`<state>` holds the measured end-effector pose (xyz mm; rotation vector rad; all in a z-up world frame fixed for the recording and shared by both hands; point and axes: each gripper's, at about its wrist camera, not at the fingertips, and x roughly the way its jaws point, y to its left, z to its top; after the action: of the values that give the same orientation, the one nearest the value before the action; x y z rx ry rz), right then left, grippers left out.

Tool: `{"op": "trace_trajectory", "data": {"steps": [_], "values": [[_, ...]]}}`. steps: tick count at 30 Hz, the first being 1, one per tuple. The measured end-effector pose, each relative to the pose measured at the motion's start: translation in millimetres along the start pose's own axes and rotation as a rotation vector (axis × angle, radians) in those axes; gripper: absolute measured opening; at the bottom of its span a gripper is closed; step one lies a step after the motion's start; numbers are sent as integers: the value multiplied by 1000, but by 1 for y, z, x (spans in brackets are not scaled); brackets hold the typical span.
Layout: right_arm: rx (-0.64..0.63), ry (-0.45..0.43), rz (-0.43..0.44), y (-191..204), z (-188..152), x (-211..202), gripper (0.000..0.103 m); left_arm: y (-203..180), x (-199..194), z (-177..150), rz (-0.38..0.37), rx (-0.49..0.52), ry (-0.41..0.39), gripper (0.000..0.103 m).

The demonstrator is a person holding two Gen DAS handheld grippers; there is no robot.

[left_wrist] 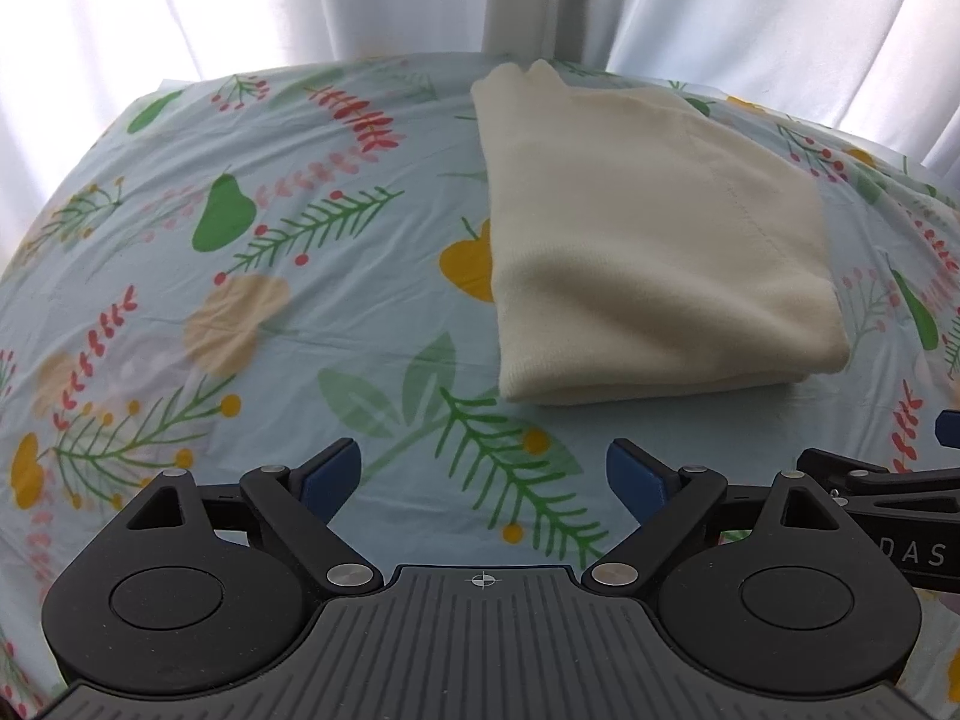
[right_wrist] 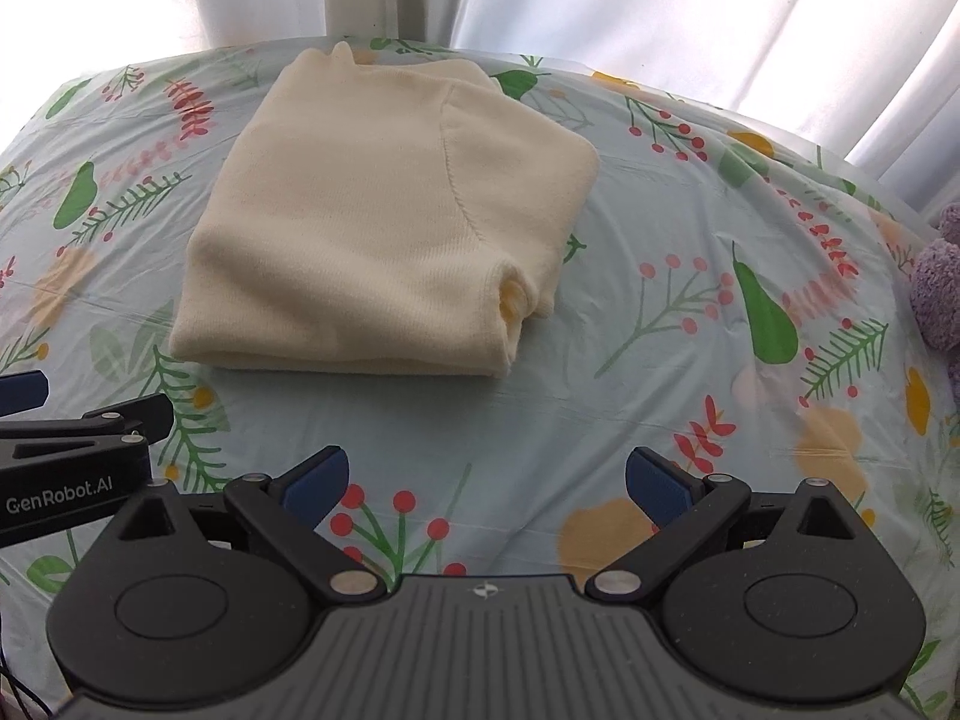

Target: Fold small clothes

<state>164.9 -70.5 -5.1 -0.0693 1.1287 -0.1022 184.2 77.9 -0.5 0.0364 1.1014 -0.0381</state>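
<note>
Two hand-held grippers hover side by side over the near part of a table, both pointing away toward the far edge. The left gripper (left_wrist: 483,474) has its blue-padded fingers spread wide apart with nothing between them; under the gap only the tablecloth shows. The right gripper (right_wrist: 486,480) is the same, spread wide and holding nothing. Each appears at the edge of the other's view, so they are close together. Just beyond them, not touched by either, lies a cream knitted garment (right_wrist: 384,210), a small sweater by its look, folded into a thick, roughly rectangular bundle. It sits on the middle to far part of the table, its rounded fold edge facing the grippers. At its near right corner a rolled opening, perhaps a cuff or neck, peeks out from between the layers. The table is covered by a pale blue tablecloth (left_wrist: 270,276) printed with pears, berries and fern sprigs. White curtains (right_wrist: 660,12) hang behind the far edge, and something fuzzy and purple (right_wrist: 939,276) sits at the far right. Judging by how it lies, this garment looks fully folded; perhaps only tidying or setting it aside remains.
</note>
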Motion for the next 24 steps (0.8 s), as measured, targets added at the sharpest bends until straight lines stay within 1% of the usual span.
{"op": "trace_trajectory", "data": {"steps": [6, 24], "values": [[12, -7, 0, -5, 0, 0, 99, -4, 1, 1, -4, 21, -3, 93], [34, -1, 16, -11, 0, 4, 99, -7, 7, 1, -14, 32, 18, 93]]}}
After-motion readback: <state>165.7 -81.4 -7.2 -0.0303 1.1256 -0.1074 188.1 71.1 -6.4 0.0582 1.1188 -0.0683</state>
